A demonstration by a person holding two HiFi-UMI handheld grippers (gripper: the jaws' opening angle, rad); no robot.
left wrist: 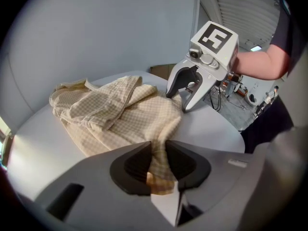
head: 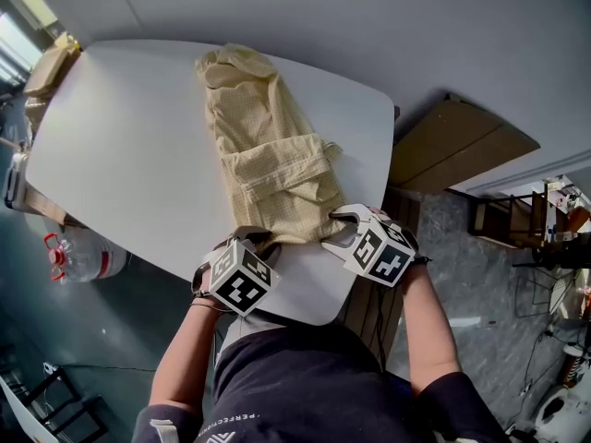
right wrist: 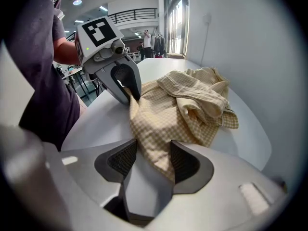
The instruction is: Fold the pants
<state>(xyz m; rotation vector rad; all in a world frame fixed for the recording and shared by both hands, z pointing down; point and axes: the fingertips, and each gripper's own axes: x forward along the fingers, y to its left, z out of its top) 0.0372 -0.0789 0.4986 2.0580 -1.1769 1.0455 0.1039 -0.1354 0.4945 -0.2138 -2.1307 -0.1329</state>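
a pair of pale yellow checked pants point(head: 268, 160) lies rumpled on a white table point(head: 120, 155), its long axis running straight away from the person toward the far edge, as both hand-held grippers meet the cloth at its near end. the left gripper point(head: 251, 240) is at the near left corner and the right gripper point(head: 337, 229) at the near right corner, both angled down, so the bulk of the garment lies ahead of both pairs of fingers and neither hand is clearly the nearer.

in the left gripper view the dark fingers point(left wrist: 137, 165) are drawn in on a pinched fold of the checked fabric, which bunches between the pads and spills out below them. in the right gripper view the fingers point(right wrist: 185, 162) stand wide apart. a tongue of the same cloth runs down between them, lying close against the right-hand pad and well clear of the other, so this side straddles the pants without gripping them.

with the garment stretched away from both hands, the fold will likely run along that axis, near end carried toward the far end. it appears to wait on the right fingers taking hold, since lifting on one corner alone would probably skew the cloth.
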